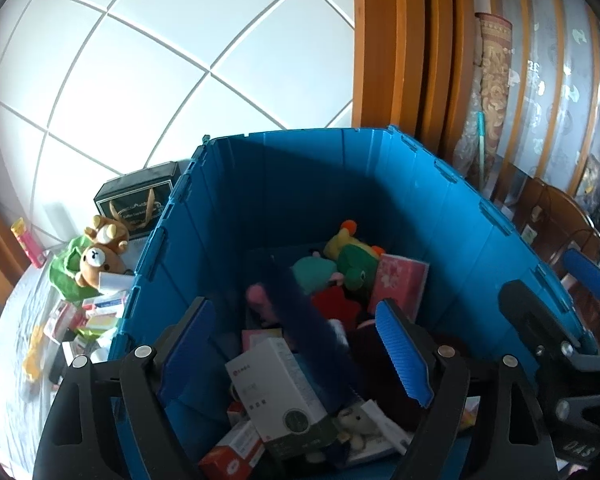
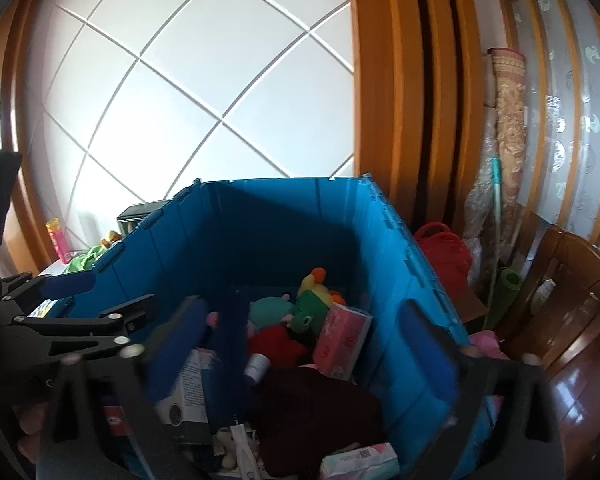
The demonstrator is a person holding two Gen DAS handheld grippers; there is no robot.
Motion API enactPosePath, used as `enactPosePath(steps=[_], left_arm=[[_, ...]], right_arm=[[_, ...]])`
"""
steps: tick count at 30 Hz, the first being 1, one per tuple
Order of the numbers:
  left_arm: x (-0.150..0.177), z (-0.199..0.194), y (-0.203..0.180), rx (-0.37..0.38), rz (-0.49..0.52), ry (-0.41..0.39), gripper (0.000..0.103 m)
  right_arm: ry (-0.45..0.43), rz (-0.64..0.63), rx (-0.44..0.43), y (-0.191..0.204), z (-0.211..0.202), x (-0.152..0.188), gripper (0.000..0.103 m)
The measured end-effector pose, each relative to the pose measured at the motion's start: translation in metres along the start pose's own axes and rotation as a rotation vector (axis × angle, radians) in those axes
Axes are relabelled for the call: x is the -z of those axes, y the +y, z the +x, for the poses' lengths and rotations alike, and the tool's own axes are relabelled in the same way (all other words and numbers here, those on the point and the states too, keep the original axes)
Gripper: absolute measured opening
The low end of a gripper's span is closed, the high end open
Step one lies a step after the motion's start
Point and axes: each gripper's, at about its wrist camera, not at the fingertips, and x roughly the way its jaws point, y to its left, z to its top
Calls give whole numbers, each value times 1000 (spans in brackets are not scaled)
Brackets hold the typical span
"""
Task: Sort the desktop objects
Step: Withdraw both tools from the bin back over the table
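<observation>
Both grippers hang over the blue crate (image 1: 320, 184), left gripper (image 1: 296, 344) and right gripper (image 2: 320, 356) spread wide, gripping nothing. A dark blue blurry thing (image 1: 316, 320), maybe mid-drop, sits between them above the boxes. I'd back out straight up so nothing snags.

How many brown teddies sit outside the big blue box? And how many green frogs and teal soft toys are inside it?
Brown teddies, beside the blue box: 2
Green frogs, inside: 1
Teal soft toys, inside: 1
Total: 4
</observation>
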Motion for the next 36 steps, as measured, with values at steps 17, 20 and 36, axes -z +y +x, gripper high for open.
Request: enactPosePath(steps=[17,20,36], left_arm=[[38,-62,91,-138,-117,-71,88],[51,-72,125,-155,-143,-69,88],[159,-107,355,-289,-205,3,97]], right_arm=[[-28,-64,-118,67,-29,3,103],[-26,-88,-147,100,-31,5,103],[-45,-153,-281,331,-57,37,103]])
